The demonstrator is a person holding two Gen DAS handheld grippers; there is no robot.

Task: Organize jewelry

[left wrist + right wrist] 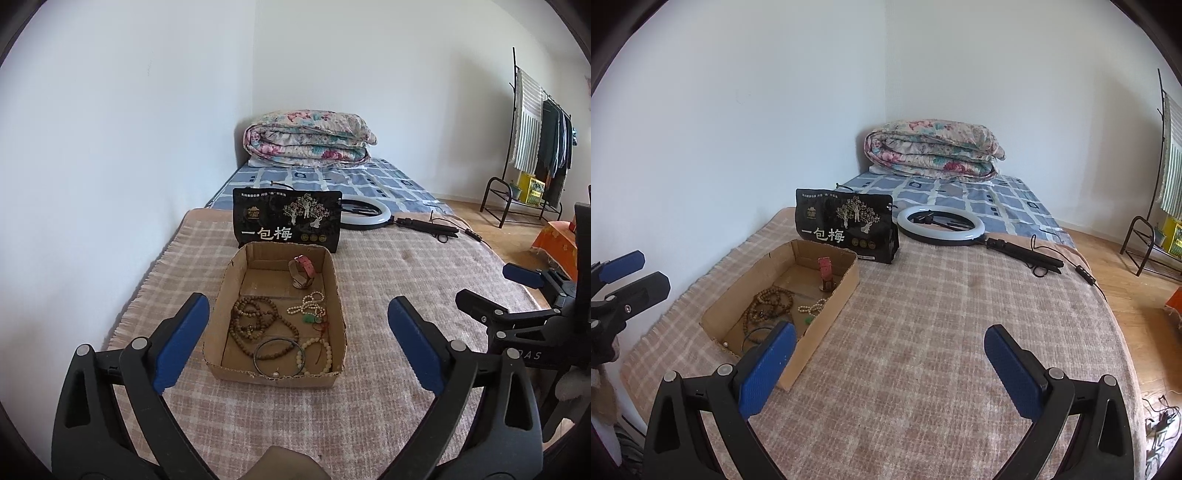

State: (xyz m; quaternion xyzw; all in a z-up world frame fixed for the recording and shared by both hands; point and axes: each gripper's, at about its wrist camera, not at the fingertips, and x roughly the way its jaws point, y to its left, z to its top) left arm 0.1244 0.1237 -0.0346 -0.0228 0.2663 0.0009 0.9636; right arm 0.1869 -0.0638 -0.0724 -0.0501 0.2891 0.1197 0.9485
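Note:
A shallow cardboard box lies on the plaid blanket and holds jewelry. Inside are a watch with a pink strap, a long brown bead string, a white bead string, a green pendant, a dark bangle and a pale bead bracelet. My left gripper hangs open over the box's near end, nothing between its blue pads. To the box's right, above bare blanket, my right gripper is open and empty.
A black snack pouch stands behind the box. A ring light on a black handle with a cable lies beyond it. A folded floral quilt rests on the blue sheet. A clothes rack stands at the right.

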